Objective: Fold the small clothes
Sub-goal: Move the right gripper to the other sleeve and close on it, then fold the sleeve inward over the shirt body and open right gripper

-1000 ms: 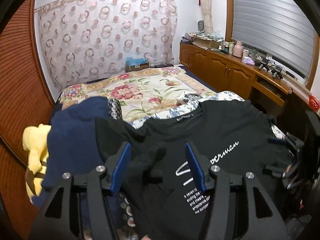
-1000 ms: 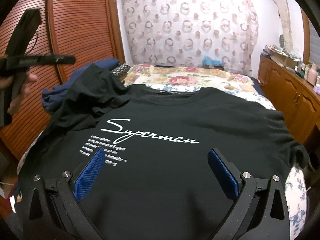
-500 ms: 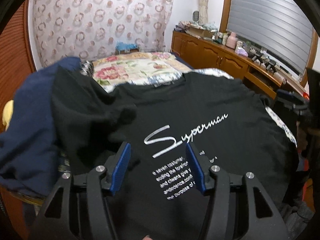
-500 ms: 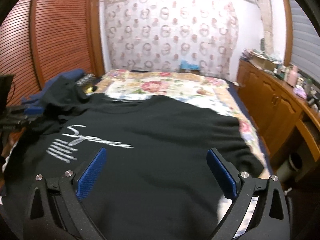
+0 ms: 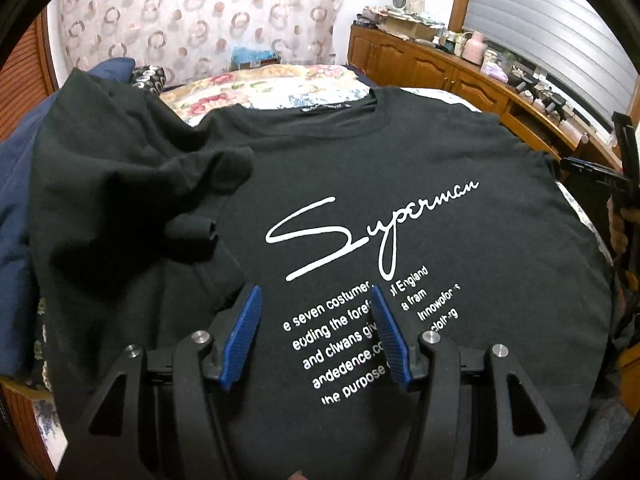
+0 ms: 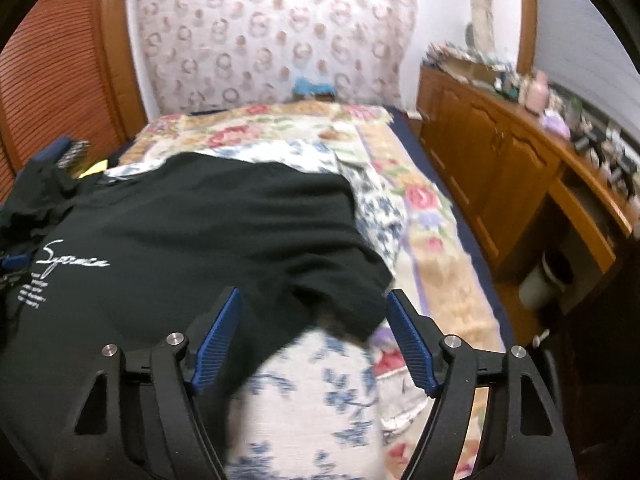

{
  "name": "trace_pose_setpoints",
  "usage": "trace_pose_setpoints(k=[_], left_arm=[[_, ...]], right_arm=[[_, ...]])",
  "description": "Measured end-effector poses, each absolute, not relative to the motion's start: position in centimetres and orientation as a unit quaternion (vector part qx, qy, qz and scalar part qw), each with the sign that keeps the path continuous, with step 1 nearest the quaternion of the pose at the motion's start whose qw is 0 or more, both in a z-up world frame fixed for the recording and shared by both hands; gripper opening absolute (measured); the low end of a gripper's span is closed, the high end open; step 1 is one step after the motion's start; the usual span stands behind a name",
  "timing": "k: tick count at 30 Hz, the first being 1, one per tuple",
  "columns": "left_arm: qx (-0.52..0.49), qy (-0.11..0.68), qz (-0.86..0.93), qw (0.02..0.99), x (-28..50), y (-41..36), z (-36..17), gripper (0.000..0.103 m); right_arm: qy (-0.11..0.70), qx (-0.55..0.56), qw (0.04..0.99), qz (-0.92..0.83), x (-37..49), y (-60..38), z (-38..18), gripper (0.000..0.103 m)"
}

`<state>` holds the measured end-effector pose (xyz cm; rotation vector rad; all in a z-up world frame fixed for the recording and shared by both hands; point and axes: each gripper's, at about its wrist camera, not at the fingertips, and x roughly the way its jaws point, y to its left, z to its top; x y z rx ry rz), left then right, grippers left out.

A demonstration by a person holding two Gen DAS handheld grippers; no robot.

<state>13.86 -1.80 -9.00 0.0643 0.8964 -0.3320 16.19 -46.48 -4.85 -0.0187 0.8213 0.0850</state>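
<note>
Shirt flat under left gripper, pads apart

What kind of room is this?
A bedroom, most likely: a black T-shirt lies spread on a bed with a floral bedspread, beside wooden cabinets and a patterned curtain.

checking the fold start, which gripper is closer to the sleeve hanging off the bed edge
Right. The right gripper frames that sleeve, jaws just closing, nothing pinched. The left gripper hovers open over the black t-shirt print, far from it.
</note>
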Motion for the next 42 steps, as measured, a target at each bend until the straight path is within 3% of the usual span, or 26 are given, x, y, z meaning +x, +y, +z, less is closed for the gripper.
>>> trace_pose_setpoints(k=[4, 11, 15, 18, 21, 25, 29, 36, 42], left_arm=[[0.038, 0.427, -0.155, 0.890, 14.0, -2.0, -9.2, 0.056], [0.060, 0.427, -0.158, 0.888, 14.2, -3.2, -9.5, 0.079], [0.063, 0.428, -0.157, 0.888, 14.2, -3.5, -9.5, 0.080], [0.065, 0.428, -0.156, 0.888, 14.2, -3.5, -9.5, 0.082], [0.063, 0.432, -0.147, 0.888, 14.5, -3.4, -9.6, 0.091], [0.062, 0.434, -0.146, 0.887, 14.6, -3.3, -9.7, 0.093], [0.061, 0.436, -0.144, 0.886, 14.7, -3.2, -9.8, 0.096], [0.061, 0.437, -0.141, 0.887, 14.8, -3.2, -9.7, 0.097], [0.055, 0.421, -0.138, 0.895, 14.4, -2.8, -9.2, 0.097]], right_arm=[[0.411, 0.010, 0.911, 0.037, 16.9, -48.0, -5.5, 0.072], [0.426, 0.029, 0.903, 0.044, 17.8, -48.8, -6.4, 0.071], [0.435, 0.027, 0.899, 0.044, 18.5, -49.1, -6.9, 0.070], [0.439, 0.029, 0.897, 0.044, 18.9, -49.1, -7.0, 0.065], [0.443, 0.025, 0.895, 0.045, 18.9, -49.1, -7.3, 0.049], [0.434, -0.002, 0.900, 0.042, 18.7, -48.5, -6.9, 0.022], [0.406, -0.037, 0.912, 0.036, 18.1, -47.5, -5.6, 0.010], [0.348, -0.066, 0.932, 0.079, 16.9, -43.4, -2.3, 0.008], [0.348, -0.093, 0.921, 0.144, 16.0, -38.5, -2.6, 0.008]])
